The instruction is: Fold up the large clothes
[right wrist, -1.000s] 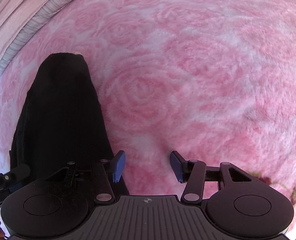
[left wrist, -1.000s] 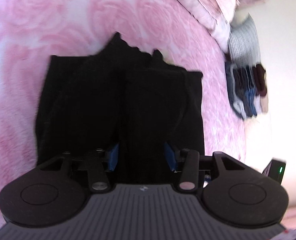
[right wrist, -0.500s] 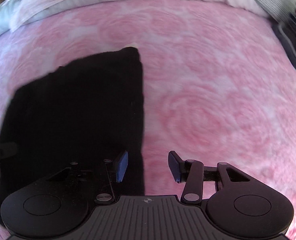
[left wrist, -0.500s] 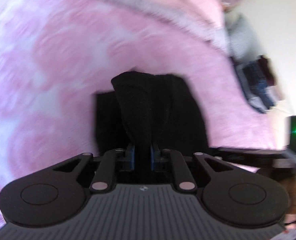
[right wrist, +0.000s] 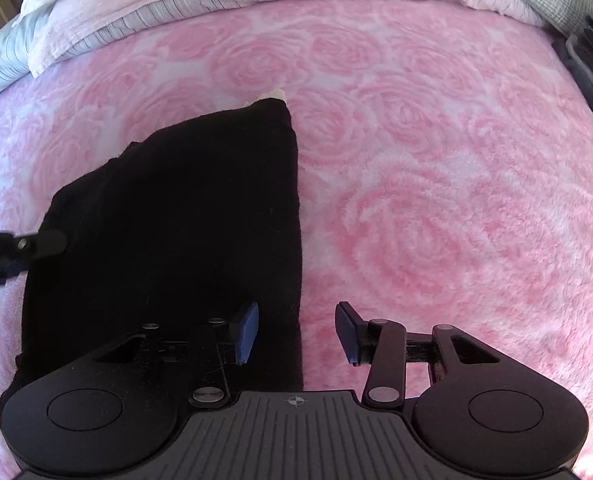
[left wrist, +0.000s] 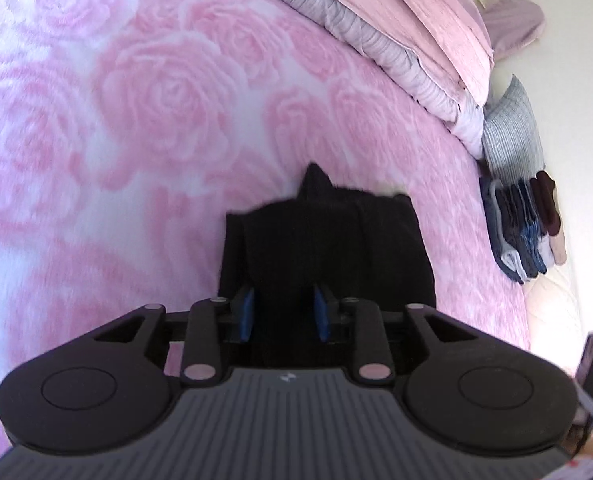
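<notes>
One black, soft knitted garment [left wrist: 328, 240] lies partly folded on the pink fleece blanket with a rose pattern [left wrist: 156, 100], and both claws are at its near end. The left claw [left wrist: 284, 314] has its blue pads [left wrist: 248, 314] narrow. They have just been opening a little, with black cloth between them. Whether they press on this cloth, I cannot tell. The garment goes forward from this claw and ends in a small point ahead of it.

The right claw [right wrist: 296, 334] is spread with nothing pinched, though its jaws have just been closing somewhat. The straight right edge of the garment passes below the gap, so one pad is over cloth and the other over blanket. The body of the garment lies ahead and to the left of this claw.

I judge the cloth to be light, limp and rather thick. It will sag and bunch when lifted, and the plush blanket may drag on it. The best holds are probably the two near corners, each taken through all layers.
</notes>
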`<state>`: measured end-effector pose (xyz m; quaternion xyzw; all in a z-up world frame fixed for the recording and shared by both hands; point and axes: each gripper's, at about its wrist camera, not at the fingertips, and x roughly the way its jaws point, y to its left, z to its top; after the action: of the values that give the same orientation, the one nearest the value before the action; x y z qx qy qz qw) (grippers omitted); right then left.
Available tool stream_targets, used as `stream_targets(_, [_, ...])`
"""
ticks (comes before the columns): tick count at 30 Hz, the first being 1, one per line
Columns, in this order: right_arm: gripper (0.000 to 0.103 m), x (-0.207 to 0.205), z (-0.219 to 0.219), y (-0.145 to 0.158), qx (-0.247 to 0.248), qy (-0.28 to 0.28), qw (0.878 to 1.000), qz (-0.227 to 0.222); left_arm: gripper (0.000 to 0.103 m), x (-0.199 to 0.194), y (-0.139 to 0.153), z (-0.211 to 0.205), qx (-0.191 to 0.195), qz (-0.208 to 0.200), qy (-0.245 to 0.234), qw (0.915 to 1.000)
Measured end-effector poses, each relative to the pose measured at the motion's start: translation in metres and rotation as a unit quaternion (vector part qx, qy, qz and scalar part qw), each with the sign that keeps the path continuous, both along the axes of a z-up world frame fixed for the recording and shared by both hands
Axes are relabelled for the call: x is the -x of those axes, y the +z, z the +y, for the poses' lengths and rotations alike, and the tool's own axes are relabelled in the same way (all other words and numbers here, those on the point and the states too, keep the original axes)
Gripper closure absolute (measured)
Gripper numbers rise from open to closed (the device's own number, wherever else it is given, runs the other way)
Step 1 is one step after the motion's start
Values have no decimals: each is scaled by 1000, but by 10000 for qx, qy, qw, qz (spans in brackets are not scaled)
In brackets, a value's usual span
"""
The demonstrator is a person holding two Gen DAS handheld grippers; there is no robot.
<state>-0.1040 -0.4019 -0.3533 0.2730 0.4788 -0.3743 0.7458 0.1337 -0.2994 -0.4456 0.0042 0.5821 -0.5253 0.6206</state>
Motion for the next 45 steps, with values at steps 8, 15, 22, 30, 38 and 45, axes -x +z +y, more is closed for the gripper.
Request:
stream_targets(8, [65,-12,5,-7,141,274,9995,-44,88,3,0,-13,-95,-880,-286,9957])
stream_targets(15, [65,35,14,20,-400,-82,9962,-769,86,5,28,23,-172,-569,-170,9981])
stream_targets(22, [65,77,46,18,-1126,-434,9869,-1072,71,54,50,93,-274,-169,-685,9971])
stream_targets(30, [65,68,48,-5,-1301,-462,9860,-931,100,74,52,105,63,-972,-601,9934])
stream_targets(38, [65,58,46,-3,-1168,-95,9903,-746,93,69,39,99,-428,-904,-775,9920])
stream_targets(45, [65,59,46,0,-1091,-49,9916,-694,71,45,33,78,-76,-76,-459,9989])
